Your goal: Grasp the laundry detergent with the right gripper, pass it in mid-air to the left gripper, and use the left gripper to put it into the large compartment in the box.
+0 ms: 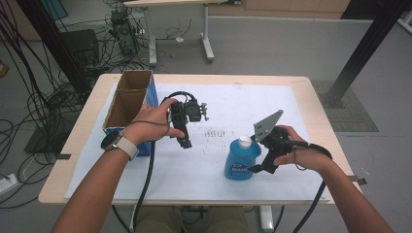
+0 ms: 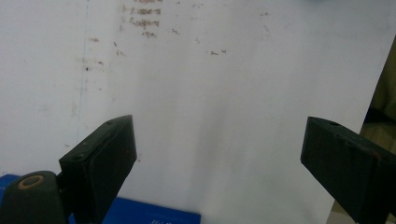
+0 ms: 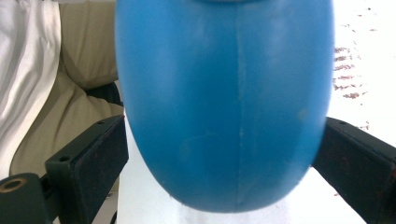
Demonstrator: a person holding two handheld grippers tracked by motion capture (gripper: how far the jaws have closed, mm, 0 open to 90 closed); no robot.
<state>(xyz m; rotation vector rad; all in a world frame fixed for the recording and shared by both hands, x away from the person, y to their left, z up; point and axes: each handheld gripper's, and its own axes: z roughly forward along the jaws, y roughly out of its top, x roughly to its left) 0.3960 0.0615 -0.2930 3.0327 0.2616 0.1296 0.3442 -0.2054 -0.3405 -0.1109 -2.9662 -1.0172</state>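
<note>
blue bottle [image 1: 242,162] label unreadable, clenched by right gripper [image 1: 258,167]; left gripper [image 1: 185,141] released.

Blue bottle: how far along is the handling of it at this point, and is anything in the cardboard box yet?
Done: nothing I can confirm; the open cardboard box at the table's left looks empty as far as its inside shows. In hand: the right gripper has its jaws around the blue bottle, which stands upright on the white sheet; both pads appear to touch its sides. The left gripper hangs open beside the box. Left: probably lifting and moving the bottle.
</note>
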